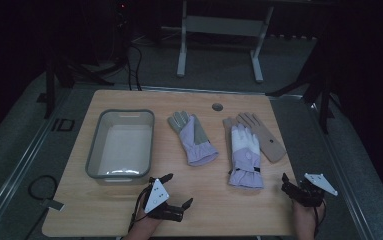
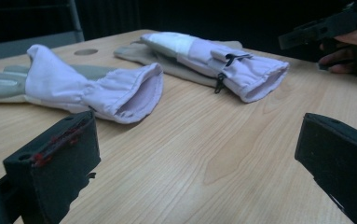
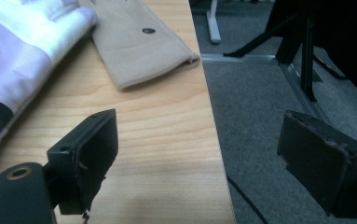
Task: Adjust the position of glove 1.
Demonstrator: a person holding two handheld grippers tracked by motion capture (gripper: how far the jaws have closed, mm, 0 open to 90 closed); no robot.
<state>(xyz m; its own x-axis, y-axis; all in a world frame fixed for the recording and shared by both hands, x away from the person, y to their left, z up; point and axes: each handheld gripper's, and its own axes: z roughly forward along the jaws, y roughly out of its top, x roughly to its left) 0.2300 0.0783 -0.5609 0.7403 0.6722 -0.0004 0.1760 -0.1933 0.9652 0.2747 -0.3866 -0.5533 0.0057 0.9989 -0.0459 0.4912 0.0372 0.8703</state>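
Three gloves lie on the wooden table [image 1: 129,210]. A lilac glove with a grey palm [image 1: 193,138] [image 2: 97,88] is in the middle, its cuff toward me. To its right a lilac-and-white glove [image 1: 244,155] [image 2: 232,65] [image 3: 22,56] rests partly over a beige glove [image 1: 264,136] [image 2: 139,52] [image 3: 139,42]. My left gripper [image 1: 178,190] [image 2: 197,158] is open and low over the table, just short of the grey-palmed glove's cuff. The right gripper [image 1: 296,184] [image 3: 209,154] is open and straddles the table's right edge, near the beige glove's cuff. Both hold nothing.
A grey-rimmed plastic bin [image 1: 94,150] stands at the table's left, nothing visible inside. A round cable hole [image 1: 217,107] sits near the far edge. Stand legs [image 1: 324,95] [image 3: 302,60] rise from the carpet at the right, and a cable [image 1: 41,192] lies at the left.
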